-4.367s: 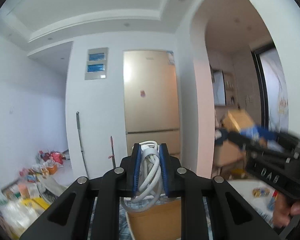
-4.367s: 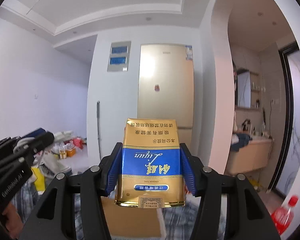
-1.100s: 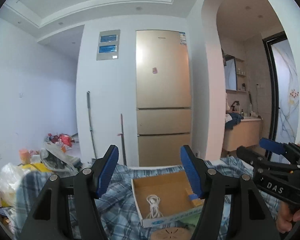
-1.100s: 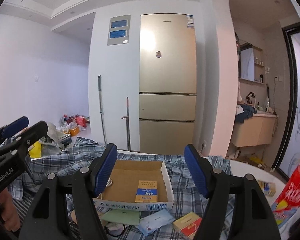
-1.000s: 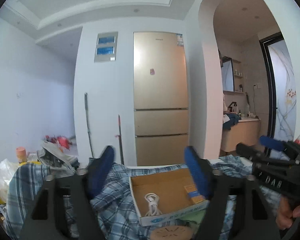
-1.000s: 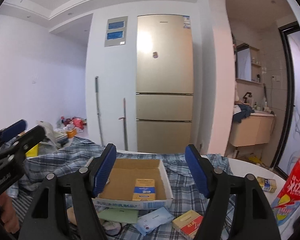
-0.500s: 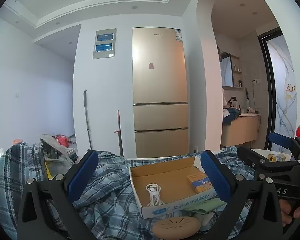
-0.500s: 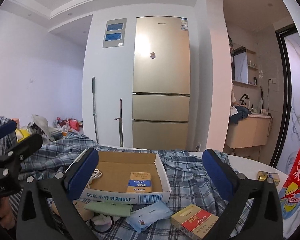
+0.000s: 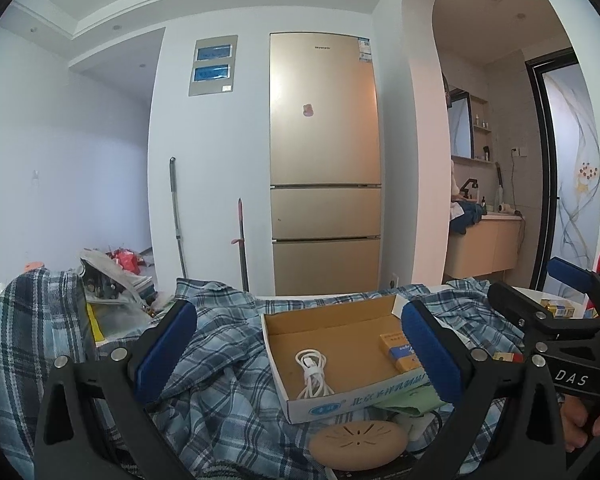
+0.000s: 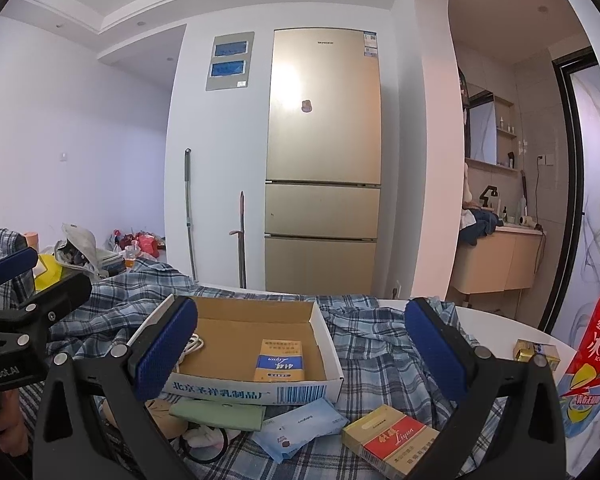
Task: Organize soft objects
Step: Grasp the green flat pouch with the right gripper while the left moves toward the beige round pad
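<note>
Nearest in the right wrist view, the right claw (image 10: pixel 301 350) stands spread wide with nothing between its blue pads, and the left claw (image 9: pixel 298 347) in its own view is likewise wide apart and empty. Just under the right claw, on the blue plaid cloth (image 10: pixel 364 354) that covers the desk, lie a red and gold cigarette pack (image 10: pixel 390 442), a light blue tissue packet (image 10: pixel 300 426), a folded green cloth (image 10: pixel 218 416) and a black hair tie (image 10: pixel 202 446) beside some white fabric. The left wrist view shows a round tan disc (image 9: pixel 358 444) with small holes lying closest, touching the front wall of the cardboard box (image 9: pixel 332 402). That shallow open box sits on the plaid cloth toward the middle of the desk; inside it a coiled white cable (image 9: pixel 312 372) lies at its left side and a gold and blue cigarette pack (image 10: pixel 279 361) lies flat nearer its right side, the two apart. At the right edge of the desk stand a small gold carton (image 10: pixel 536 354) and a red ice tea bottle (image 10: pixel 590 360). Beyond the desk, a mop handle (image 10: pixel 188 212) leans on the white wall next to a tall gold refrigerator (image 10: pixel 324 160), and a vanity counter (image 10: pixel 496 260) with a heap of dark clothes shows through the arch at right.
</note>
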